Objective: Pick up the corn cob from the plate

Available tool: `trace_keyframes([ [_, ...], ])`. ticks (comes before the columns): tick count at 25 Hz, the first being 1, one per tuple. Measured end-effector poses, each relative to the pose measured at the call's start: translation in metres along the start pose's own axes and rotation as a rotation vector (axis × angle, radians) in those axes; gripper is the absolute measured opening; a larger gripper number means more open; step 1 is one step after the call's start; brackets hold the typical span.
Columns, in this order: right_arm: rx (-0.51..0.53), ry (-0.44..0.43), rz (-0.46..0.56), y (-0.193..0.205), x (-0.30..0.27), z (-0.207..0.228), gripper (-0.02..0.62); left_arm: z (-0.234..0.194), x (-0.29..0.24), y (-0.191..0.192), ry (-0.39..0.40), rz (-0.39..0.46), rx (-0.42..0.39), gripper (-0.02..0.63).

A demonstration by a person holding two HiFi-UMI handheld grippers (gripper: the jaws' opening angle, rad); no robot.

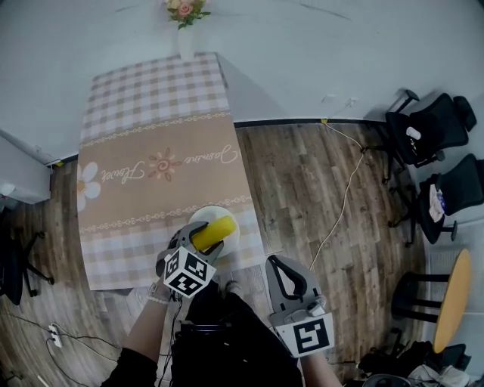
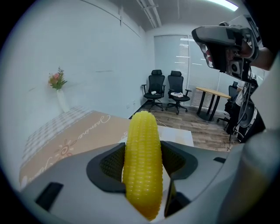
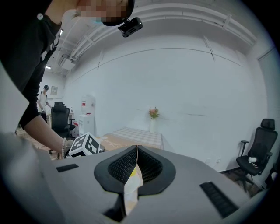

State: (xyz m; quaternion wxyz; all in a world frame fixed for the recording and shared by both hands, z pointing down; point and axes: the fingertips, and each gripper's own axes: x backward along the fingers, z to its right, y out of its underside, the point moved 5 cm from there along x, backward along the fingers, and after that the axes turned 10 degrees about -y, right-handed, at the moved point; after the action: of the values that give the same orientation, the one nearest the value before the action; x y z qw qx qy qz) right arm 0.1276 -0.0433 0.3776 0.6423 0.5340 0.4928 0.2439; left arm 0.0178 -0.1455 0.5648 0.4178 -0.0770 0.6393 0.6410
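A yellow corn cob (image 1: 212, 232) (image 2: 142, 159) is clamped between the jaws of my left gripper (image 1: 203, 240) (image 2: 142, 164), held above the white plate (image 1: 227, 246) at the table's near edge. In the left gripper view the cob points away along the jaws, over the plate (image 2: 179, 135). My right gripper (image 1: 285, 280) (image 3: 135, 168) is off the table to the right of the plate, jaws pressed together with nothing between them. The left gripper's marker cube (image 3: 86, 145) shows in the right gripper view.
The table (image 1: 151, 151) has a checked and beige floral cloth, with a vase of flowers (image 1: 185, 23) at its far end. Black office chairs (image 1: 431, 151) and a round wooden table (image 1: 454, 298) stand at the right. A cable (image 1: 344, 196) crosses the wood floor.
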Motion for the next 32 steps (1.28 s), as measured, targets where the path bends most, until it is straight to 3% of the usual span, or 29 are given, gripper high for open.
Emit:
trace_keyframes([
  [18,0.075,-0.09,0.079,-0.025,-0.01,-0.014,0.043,-0.008,0.093,-0.04,-0.166,0.121,-0.002,0.258],
  [32,0.139,-0.141,0.156,-0.049,-0.01,-0.019,0.043,-0.006,0.155,-0.061,-0.282,0.16,0.055,0.258],
])
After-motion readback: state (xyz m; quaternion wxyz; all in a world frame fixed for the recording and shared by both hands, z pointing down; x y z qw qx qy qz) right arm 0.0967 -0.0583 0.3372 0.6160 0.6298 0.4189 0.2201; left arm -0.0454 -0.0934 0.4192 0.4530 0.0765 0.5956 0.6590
